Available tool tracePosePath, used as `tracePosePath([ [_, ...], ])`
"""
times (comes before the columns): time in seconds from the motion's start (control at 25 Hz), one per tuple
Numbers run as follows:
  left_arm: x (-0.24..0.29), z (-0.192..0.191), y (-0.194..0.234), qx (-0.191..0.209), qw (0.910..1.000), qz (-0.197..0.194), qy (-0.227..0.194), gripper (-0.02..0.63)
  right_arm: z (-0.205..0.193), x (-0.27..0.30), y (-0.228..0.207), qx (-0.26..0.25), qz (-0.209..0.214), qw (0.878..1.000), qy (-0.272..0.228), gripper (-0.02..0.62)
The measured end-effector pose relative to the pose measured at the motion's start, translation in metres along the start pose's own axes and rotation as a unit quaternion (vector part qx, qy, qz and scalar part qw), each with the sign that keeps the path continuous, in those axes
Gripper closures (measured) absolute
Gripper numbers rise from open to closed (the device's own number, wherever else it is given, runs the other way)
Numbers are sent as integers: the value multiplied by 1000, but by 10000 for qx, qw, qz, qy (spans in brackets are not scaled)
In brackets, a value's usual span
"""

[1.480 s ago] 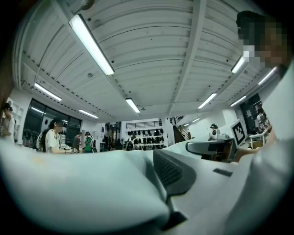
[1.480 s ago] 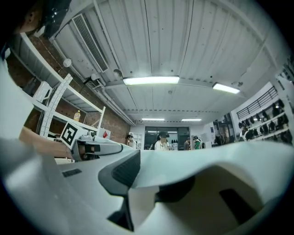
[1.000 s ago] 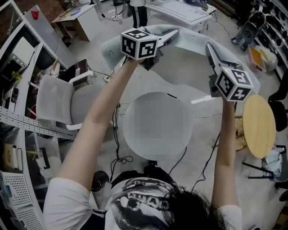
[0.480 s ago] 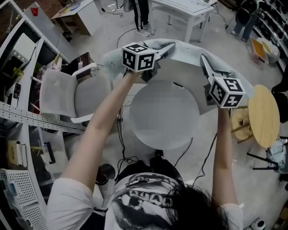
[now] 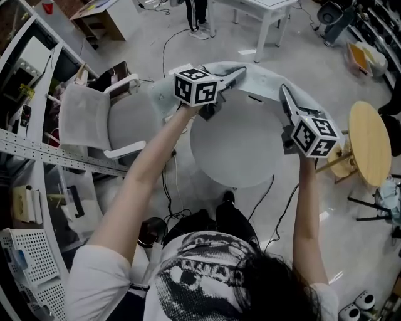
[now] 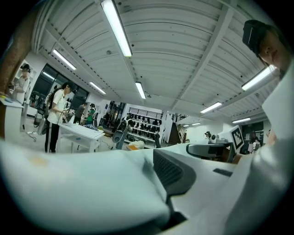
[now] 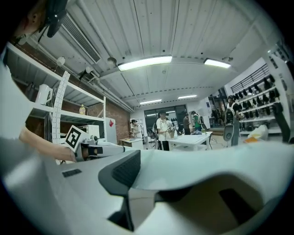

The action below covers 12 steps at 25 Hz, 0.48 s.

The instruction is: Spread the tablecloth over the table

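Note:
A pale grey tablecloth point(image 5: 263, 78) hangs in an arc beyond the far rim of the round white table point(image 5: 241, 150), stretched between my two grippers. My left gripper point(image 5: 239, 72) reaches over the table's far left side and is shut on the cloth's edge. In the left gripper view the cloth point(image 6: 82, 183) fills the lower left beside the dark pad point(image 6: 172, 172). On the table's right side, my right gripper point(image 5: 285, 95) is shut on the other end. The right gripper view shows cloth point(image 7: 206, 170) bulging over the lower jaw next to the pad point(image 7: 121, 172). The tabletop is bare.
A grey office chair point(image 5: 94, 122) stands left of the table and a round wooden table point(image 5: 369, 150) right of it. Shelving point(image 5: 25, 125) lines the left wall. Cables point(image 5: 169, 200) trail on the floor. A white table point(image 5: 263, 9) and a standing person point(image 5: 197, 15) are further back.
Both grippers have sunk with the cloth held between them, bringing it down towards the round table's far rim. The cloth now hangs lower and less spread.

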<state>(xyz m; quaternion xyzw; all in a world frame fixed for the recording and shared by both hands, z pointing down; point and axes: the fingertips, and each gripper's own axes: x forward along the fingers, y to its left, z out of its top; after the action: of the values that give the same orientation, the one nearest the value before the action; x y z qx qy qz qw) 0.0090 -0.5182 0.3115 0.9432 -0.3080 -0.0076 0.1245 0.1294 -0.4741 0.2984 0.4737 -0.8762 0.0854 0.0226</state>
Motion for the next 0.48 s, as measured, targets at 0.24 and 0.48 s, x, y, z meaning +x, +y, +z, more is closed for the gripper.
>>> tracePosePath([
  [0.24, -26, -30, -27, -130, 9998, -134, 61, 528, -32, -33, 22, 423, -163, 9990, 21, 506],
  [0.48, -54, -64, -56, -396, 9989, -235, 39, 528, -68, -70, 45, 818, -304, 9961, 120, 508],
])
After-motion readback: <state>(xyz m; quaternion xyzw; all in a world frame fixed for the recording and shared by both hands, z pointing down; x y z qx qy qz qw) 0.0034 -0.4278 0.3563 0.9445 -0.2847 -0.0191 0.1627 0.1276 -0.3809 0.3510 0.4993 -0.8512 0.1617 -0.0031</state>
